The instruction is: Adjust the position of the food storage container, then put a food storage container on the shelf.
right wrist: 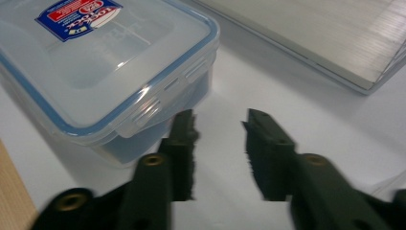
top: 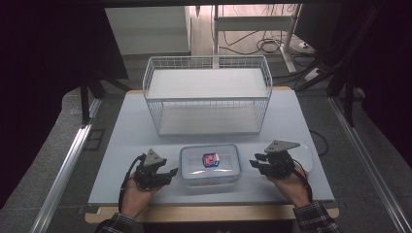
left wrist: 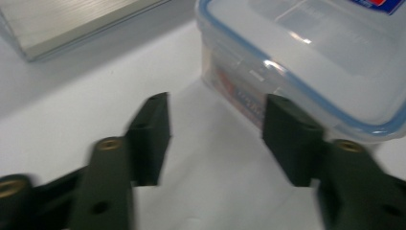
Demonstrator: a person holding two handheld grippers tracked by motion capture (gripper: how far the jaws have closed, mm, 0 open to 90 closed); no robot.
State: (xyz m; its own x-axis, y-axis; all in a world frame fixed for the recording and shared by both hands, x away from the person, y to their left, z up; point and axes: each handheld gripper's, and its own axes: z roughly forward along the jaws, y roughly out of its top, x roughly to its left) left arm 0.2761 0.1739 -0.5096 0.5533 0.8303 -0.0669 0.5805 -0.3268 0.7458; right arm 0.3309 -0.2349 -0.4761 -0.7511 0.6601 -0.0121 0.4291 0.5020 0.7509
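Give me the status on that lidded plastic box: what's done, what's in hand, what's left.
Done: the plastic box sits on the table with its lid on, in front of the wire basket. In hand: nothing; the left hand-held gripper and right hand-held gripper flank the box, jaws open, empty. Left: probably gripping the box; whether it goes to the basket is unclear.

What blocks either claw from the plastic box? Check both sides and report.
Nothing visible does. The left claw sits open just left of the plastic box, and the right claw sits open just right of it. Bare table lies between each claw and the box. The wire basket stands behind, out of the way.
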